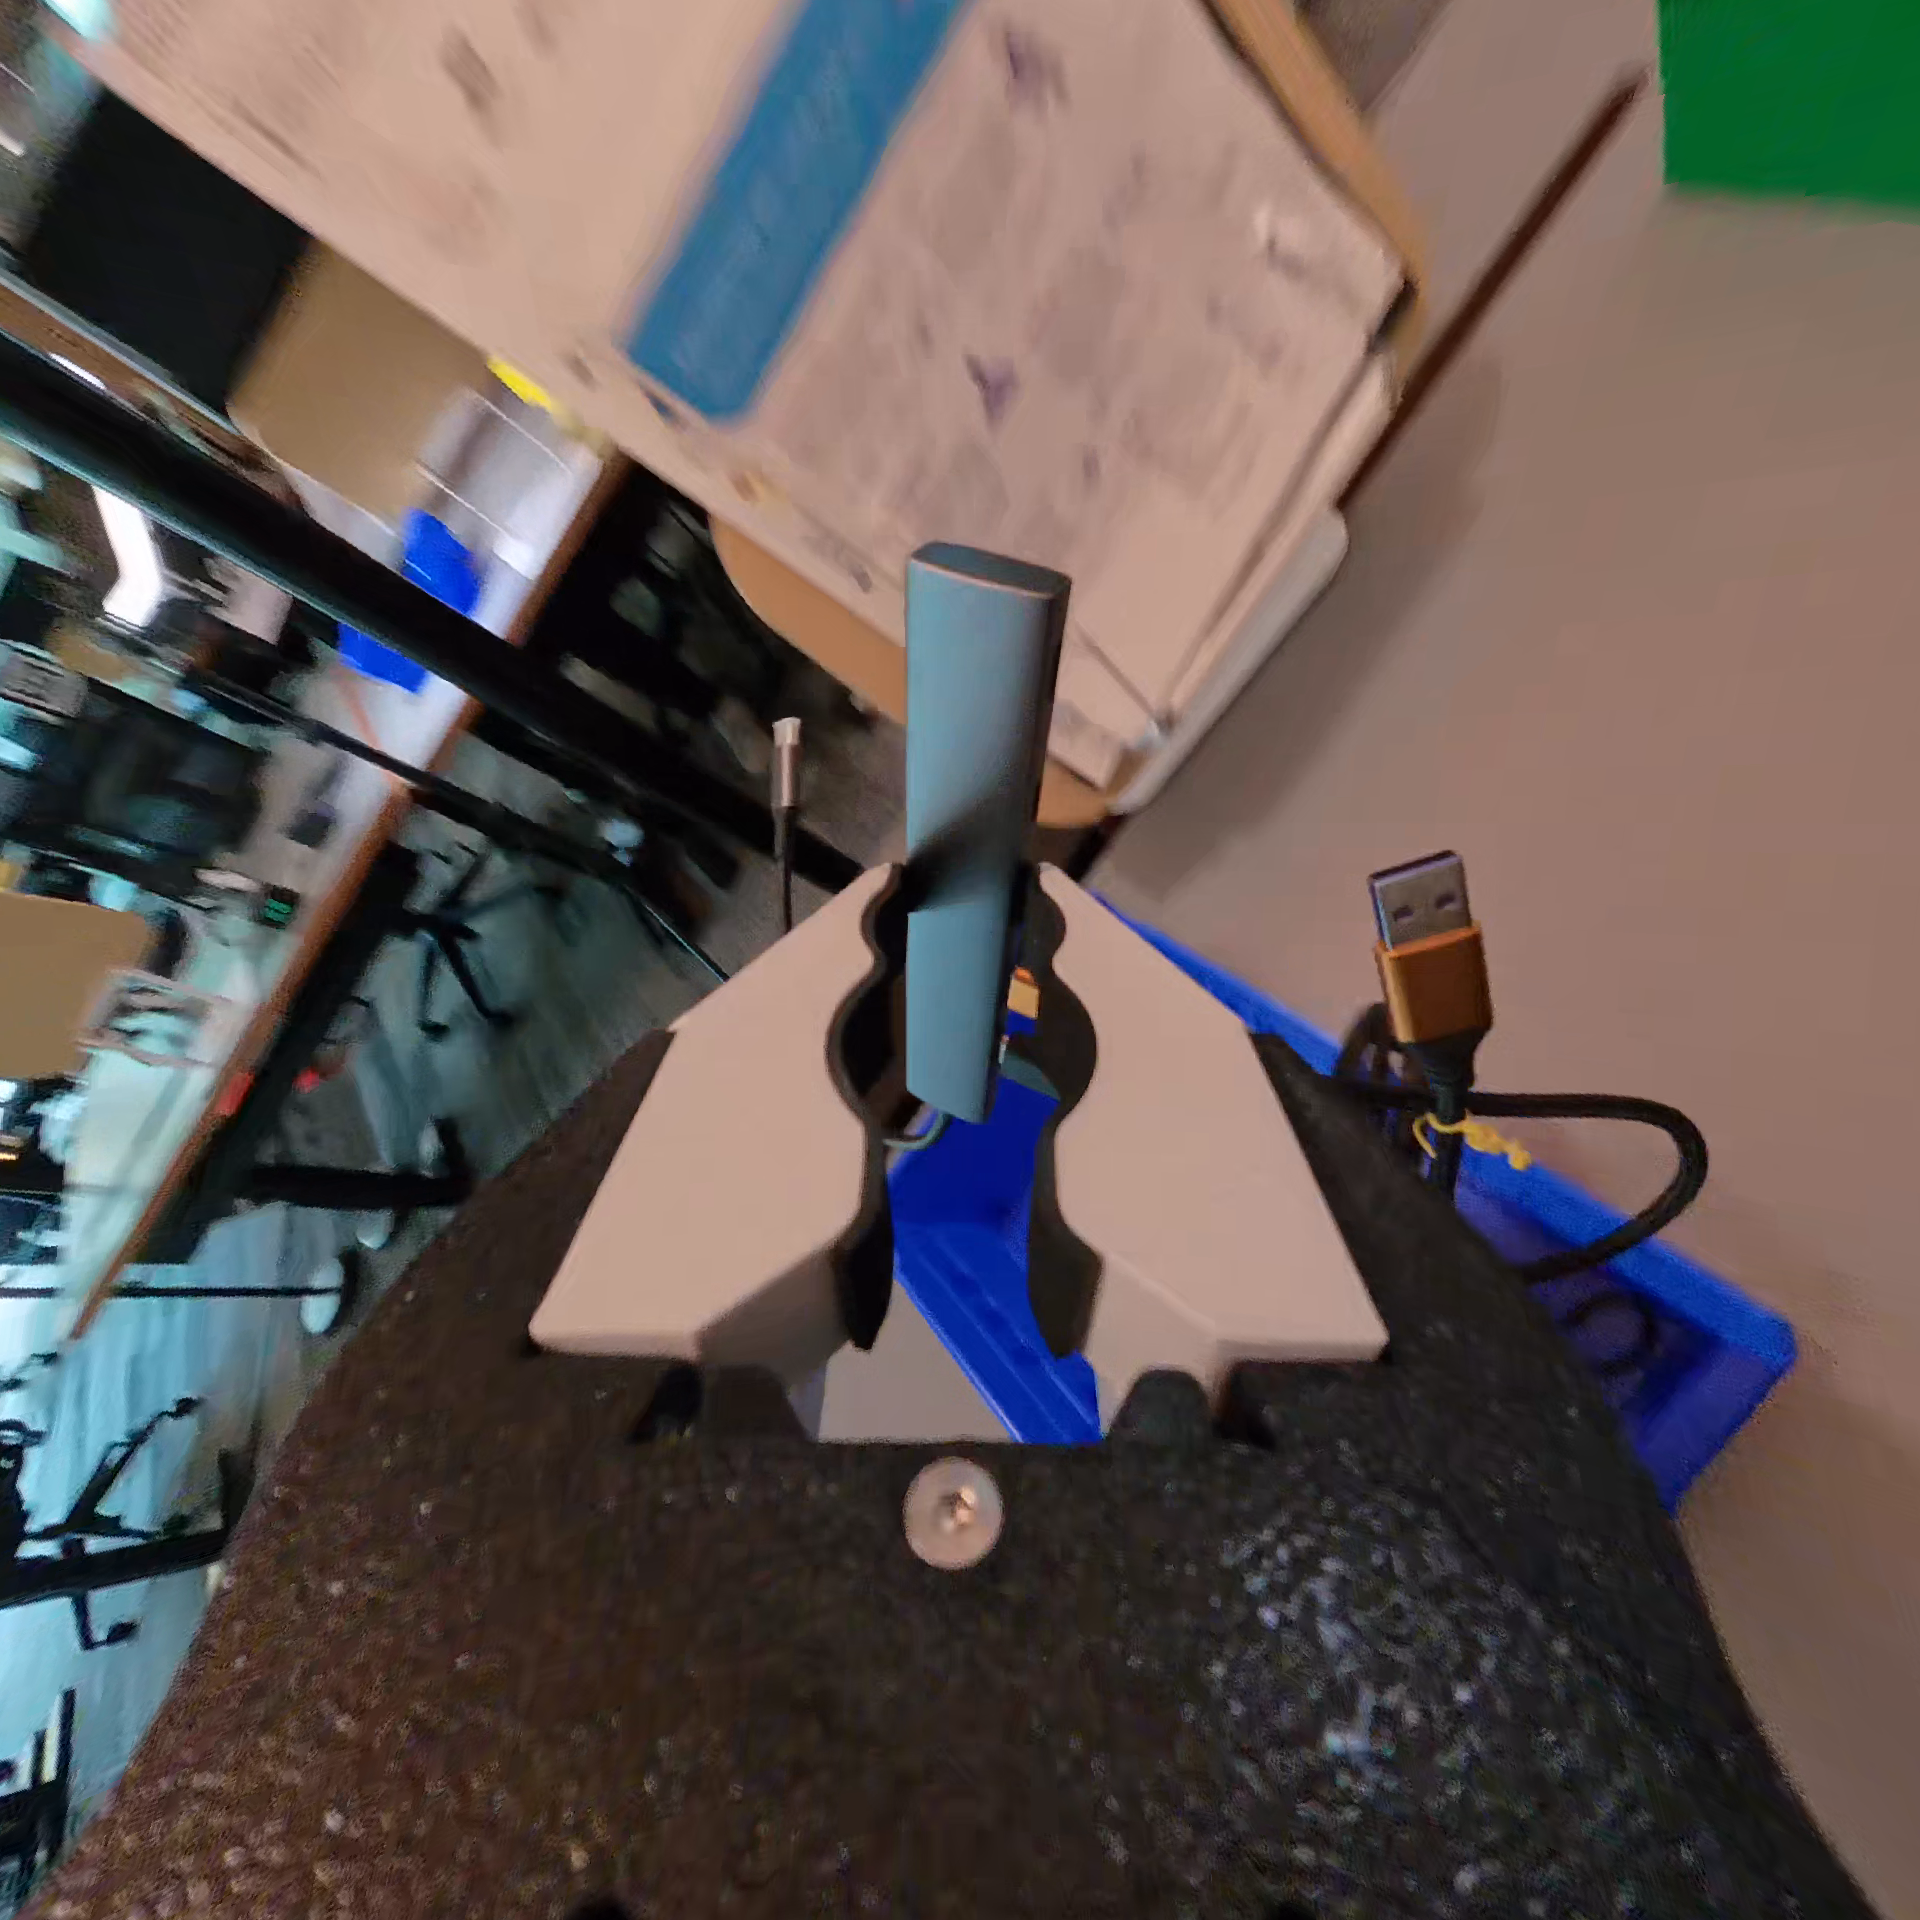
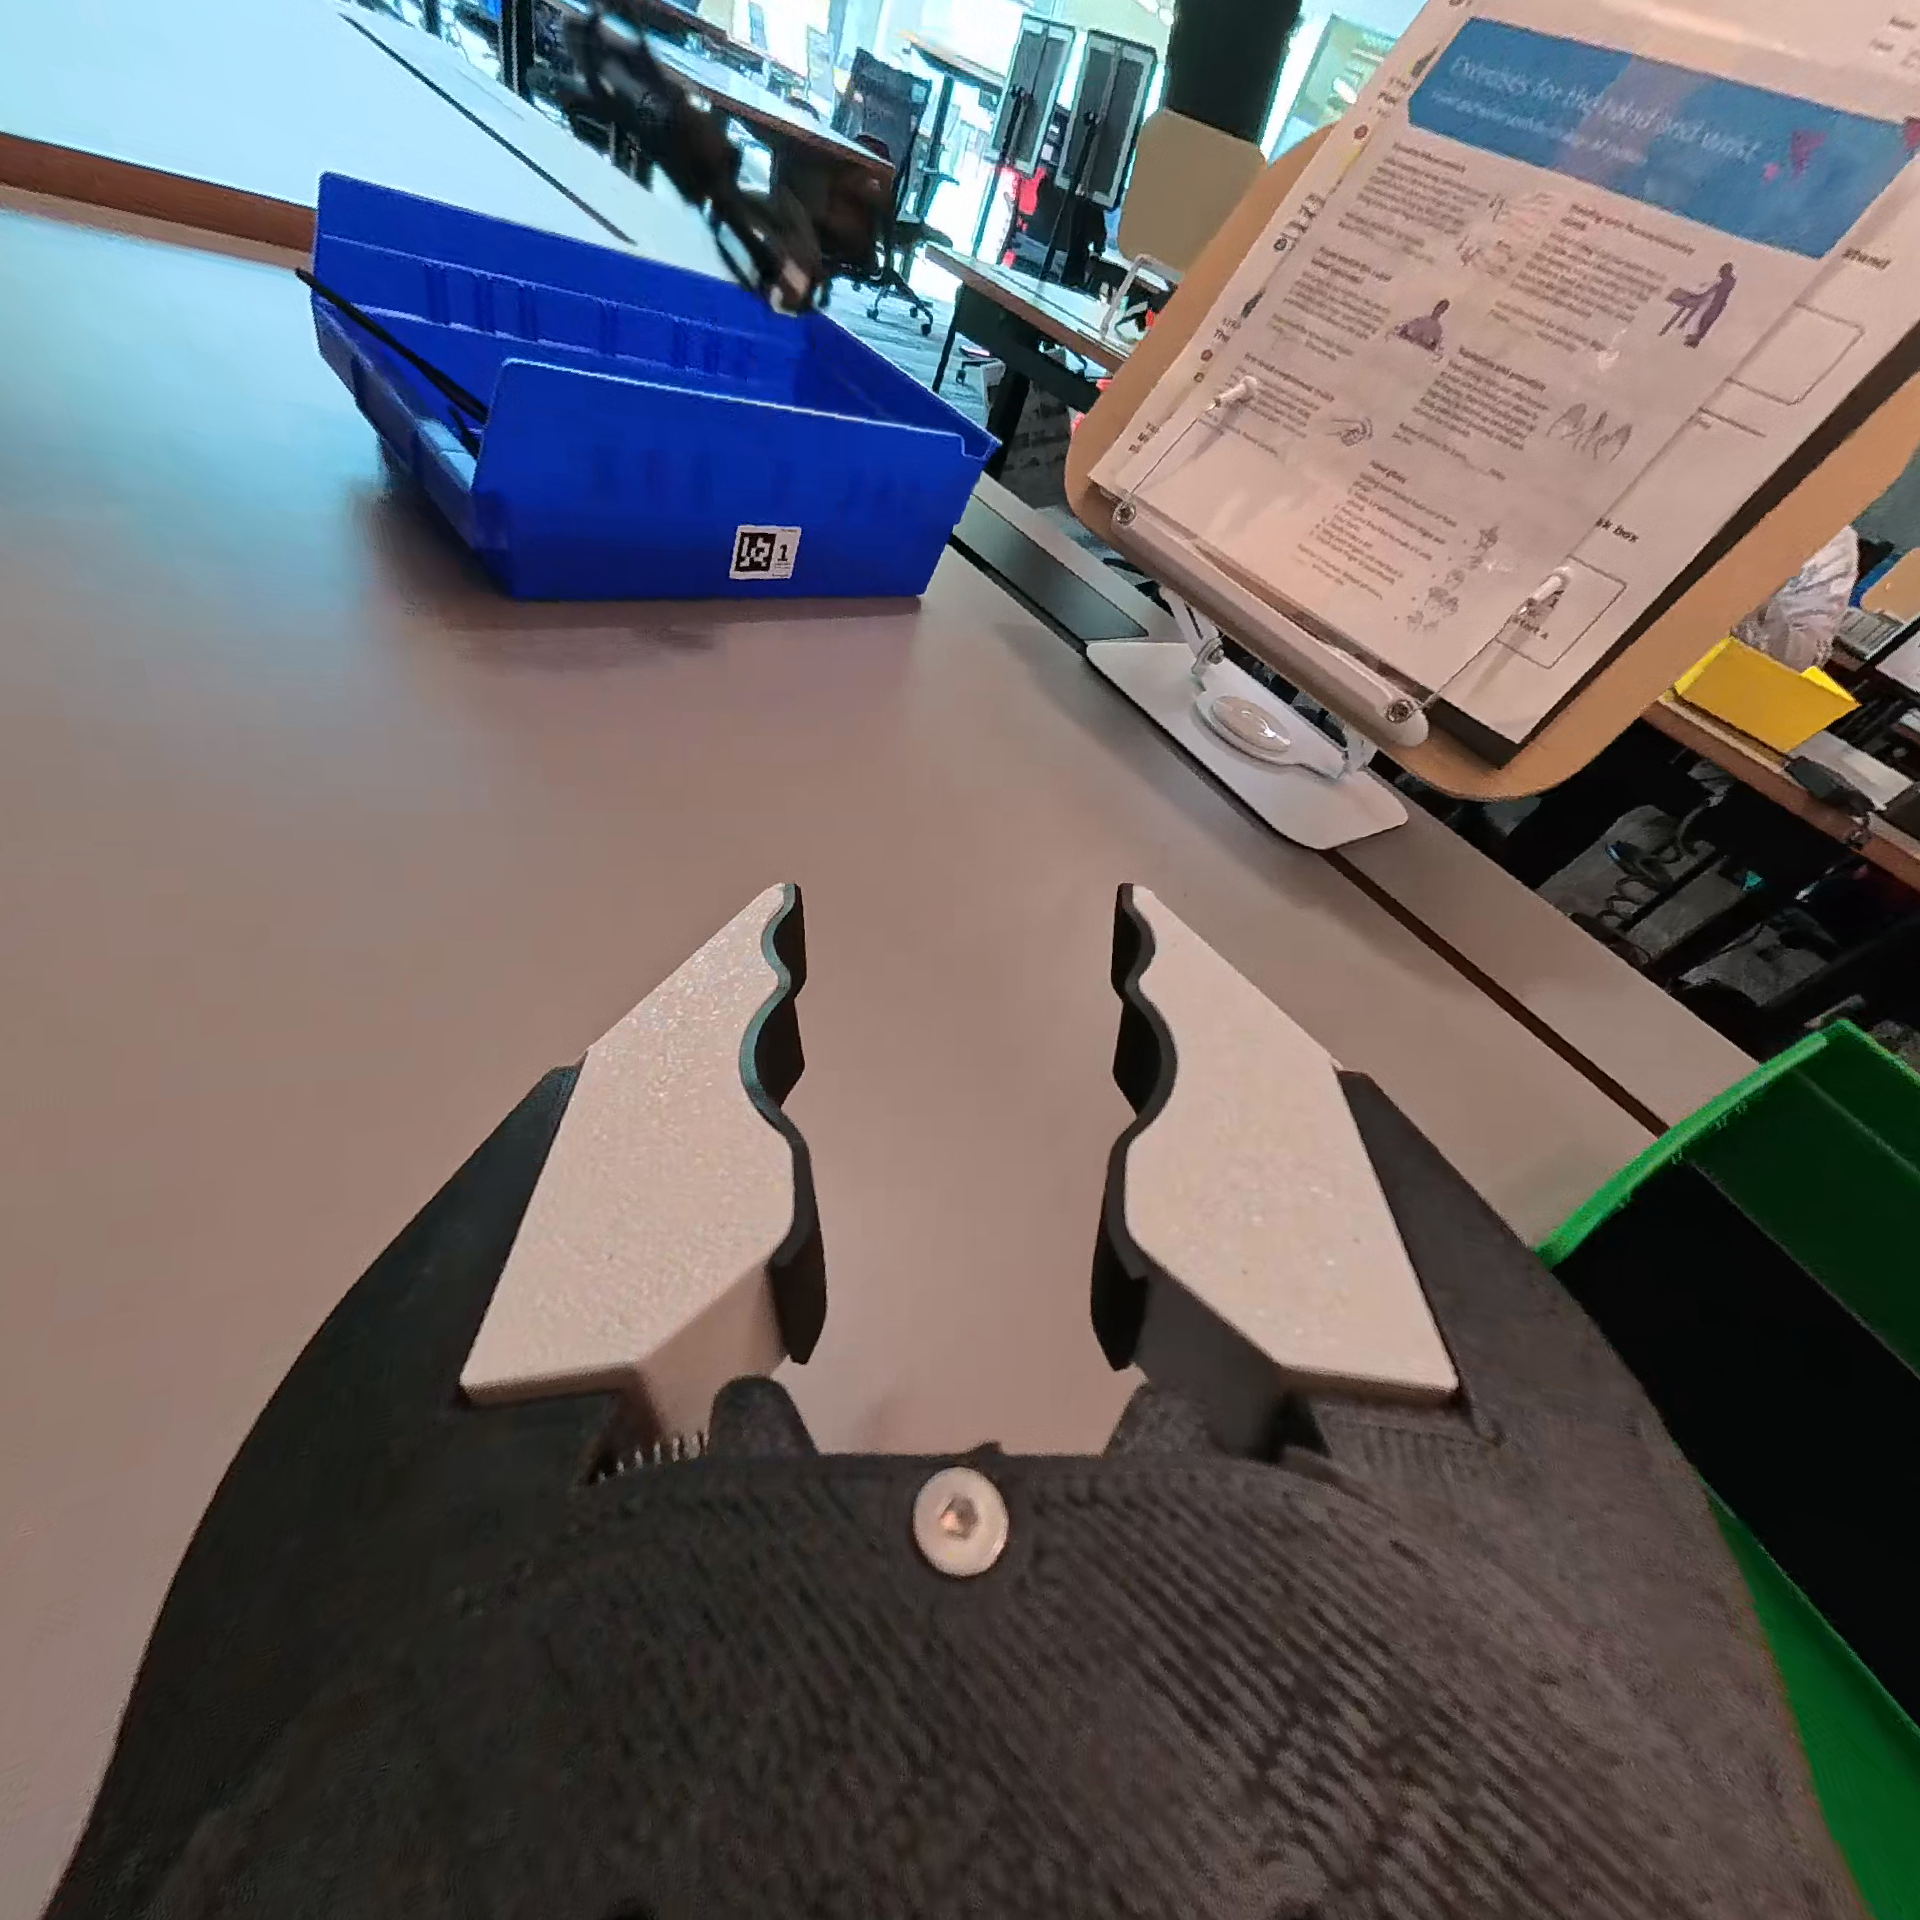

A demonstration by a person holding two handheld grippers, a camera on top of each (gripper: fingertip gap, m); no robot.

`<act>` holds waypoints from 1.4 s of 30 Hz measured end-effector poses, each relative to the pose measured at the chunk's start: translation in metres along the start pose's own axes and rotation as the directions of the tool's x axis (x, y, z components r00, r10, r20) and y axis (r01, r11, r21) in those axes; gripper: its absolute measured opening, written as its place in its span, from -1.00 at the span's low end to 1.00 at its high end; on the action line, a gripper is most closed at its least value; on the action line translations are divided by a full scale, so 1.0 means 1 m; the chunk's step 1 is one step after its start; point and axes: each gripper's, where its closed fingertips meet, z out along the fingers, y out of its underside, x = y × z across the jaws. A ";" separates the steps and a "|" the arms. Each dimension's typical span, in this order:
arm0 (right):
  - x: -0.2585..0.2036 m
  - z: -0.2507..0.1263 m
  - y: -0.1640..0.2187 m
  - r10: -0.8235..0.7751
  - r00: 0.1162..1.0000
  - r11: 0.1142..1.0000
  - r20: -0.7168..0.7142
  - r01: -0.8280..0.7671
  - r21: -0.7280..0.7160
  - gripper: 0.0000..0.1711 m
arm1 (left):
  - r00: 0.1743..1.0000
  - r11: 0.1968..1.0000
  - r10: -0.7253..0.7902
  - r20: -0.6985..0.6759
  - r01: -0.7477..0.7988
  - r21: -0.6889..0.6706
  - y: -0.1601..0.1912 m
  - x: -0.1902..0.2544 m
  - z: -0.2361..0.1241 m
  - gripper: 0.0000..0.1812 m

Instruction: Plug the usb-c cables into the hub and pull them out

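Each claw: 2 grey scalloped fingers, speckled black body, 1 silver screw.

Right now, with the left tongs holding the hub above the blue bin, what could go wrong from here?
1. The left tongs pinch only the lower part of the grey hub; pushing a plug in could twist or slip it.
2. A cable with an orange-sleeved plug dangles beside the tongs above the blue bin; its loop could snag on the rim.
3. The right tongs are open and empty over the table, so nothing steadies the hub yet.
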 end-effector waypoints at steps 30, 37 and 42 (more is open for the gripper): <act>-0.025 0.038 -0.063 -0.063 0.956 0.929 -0.286 0.162 0.334 -0.46 | 0.496 0.617 -0.066 -0.866 0.702 0.355 -0.120 0.349 -0.001 -0.80; -0.043 0.043 -0.053 -0.080 0.993 0.955 -0.084 0.100 0.280 -0.70 | 0.567 0.664 -0.002 -0.824 0.617 0.423 -0.102 0.357 -0.001 -0.79; -0.034 0.040 -0.025 -0.268 0.961 0.963 -0.070 0.269 0.015 -0.73 | 0.733 0.784 0.096 -0.673 0.361 0.505 -0.070 0.356 0.005 -0.74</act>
